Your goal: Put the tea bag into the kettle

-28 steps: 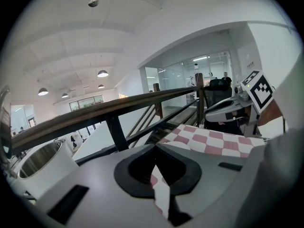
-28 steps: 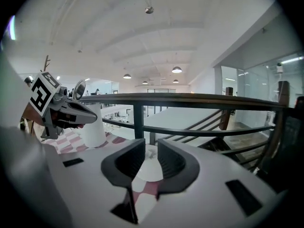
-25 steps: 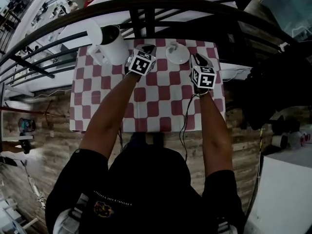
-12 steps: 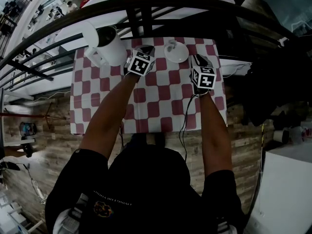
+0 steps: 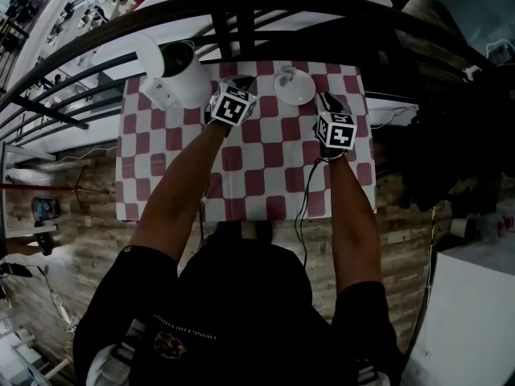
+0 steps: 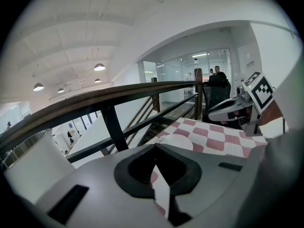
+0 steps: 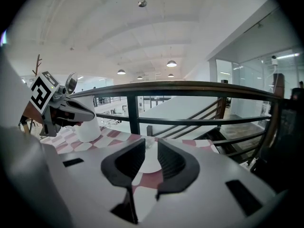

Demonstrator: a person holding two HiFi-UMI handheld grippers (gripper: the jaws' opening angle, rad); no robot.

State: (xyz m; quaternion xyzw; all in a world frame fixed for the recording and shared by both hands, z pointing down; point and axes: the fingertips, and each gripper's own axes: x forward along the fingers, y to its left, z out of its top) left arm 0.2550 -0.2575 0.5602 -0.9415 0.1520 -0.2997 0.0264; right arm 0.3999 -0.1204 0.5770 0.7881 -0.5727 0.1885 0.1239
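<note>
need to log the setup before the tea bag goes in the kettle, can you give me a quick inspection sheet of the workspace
surface: small table under a red and white checked cloth, no spills seen
job's things: white kettle, lid open, at the far left corner; white saucer at the far centre holds a small item, likely the tea bag, too small to confirm
clutter: nothing seen
grippers: left gripper shut, empty, near the kettle; right gripper open, empty, aimed at the saucer
cables: dark cable runs from the right gripper over the near edge
surroundings: dark railing just beyond the table; wooden floor
</note>
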